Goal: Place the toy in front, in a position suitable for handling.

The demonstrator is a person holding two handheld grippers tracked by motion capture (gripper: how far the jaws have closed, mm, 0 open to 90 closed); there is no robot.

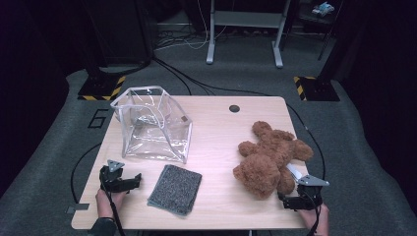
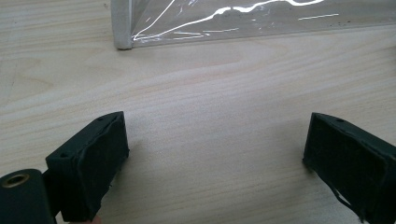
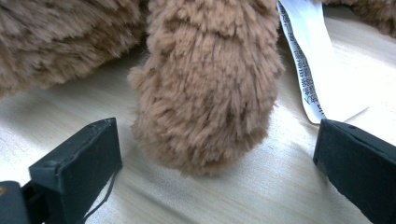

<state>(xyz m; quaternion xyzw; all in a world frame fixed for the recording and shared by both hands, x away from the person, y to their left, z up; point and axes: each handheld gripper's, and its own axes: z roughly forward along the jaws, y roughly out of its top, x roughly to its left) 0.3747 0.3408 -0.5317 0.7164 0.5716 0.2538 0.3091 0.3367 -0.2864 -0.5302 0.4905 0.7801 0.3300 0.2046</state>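
A brown teddy bear [image 1: 269, 156] lies on the right side of the wooden table [image 1: 221, 128], with a white label [image 1: 293, 172] sticking out near its leg. My right gripper [image 1: 294, 200] rests just in front of it, open. In the right gripper view the bear's furry limb [image 3: 205, 93] stands a little ahead of the wide-apart jaws, label [image 3: 310, 60] to its right. My left gripper [image 1: 129, 182] lies open at the front left, nothing between its jaws. A clear plastic bag [image 1: 152, 123] stands open at the back left; its lower edge [image 2: 233, 23] shows ahead in the left gripper view.
A grey folded cloth [image 1: 176, 189] lies between the grippers near the front edge. A round cable hole [image 1: 234, 108] sits at the table's far edge. Beyond the table are floor cables and desk legs [image 1: 244, 29].
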